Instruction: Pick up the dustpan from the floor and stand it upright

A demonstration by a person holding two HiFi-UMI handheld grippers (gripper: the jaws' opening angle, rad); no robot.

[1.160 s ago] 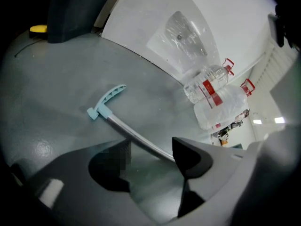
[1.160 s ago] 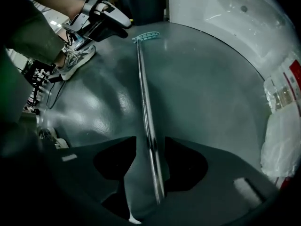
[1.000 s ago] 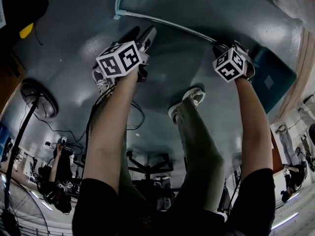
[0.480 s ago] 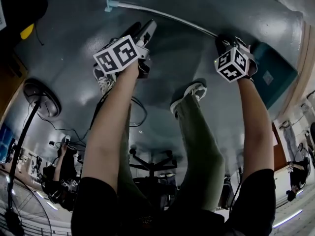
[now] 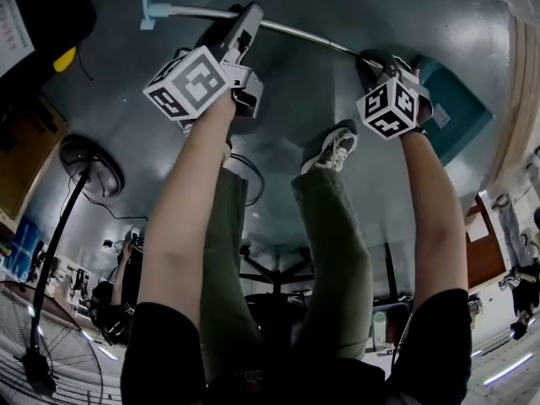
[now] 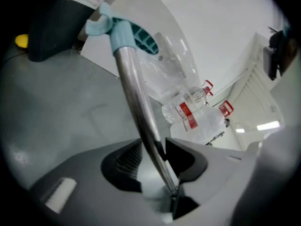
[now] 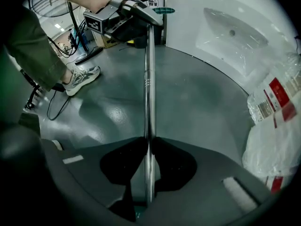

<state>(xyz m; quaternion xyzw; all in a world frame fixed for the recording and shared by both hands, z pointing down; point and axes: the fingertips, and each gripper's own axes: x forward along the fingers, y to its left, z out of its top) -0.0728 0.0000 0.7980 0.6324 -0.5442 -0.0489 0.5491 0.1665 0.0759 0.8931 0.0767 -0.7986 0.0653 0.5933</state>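
Running crosswise over the grey floor beyond your shoes, the dustpan is pointing its pale-blue grip to your left and its teal pan to your right. You are reaching down with both arms straight. The right gripper is clamping the metal handle steeply from above beside the pan, and the left gripper, jaws just closing, is pinching it nearer the grip.

No print is legible (red bottle labels too blurred).

Left gripper and right gripper just clamped handle.
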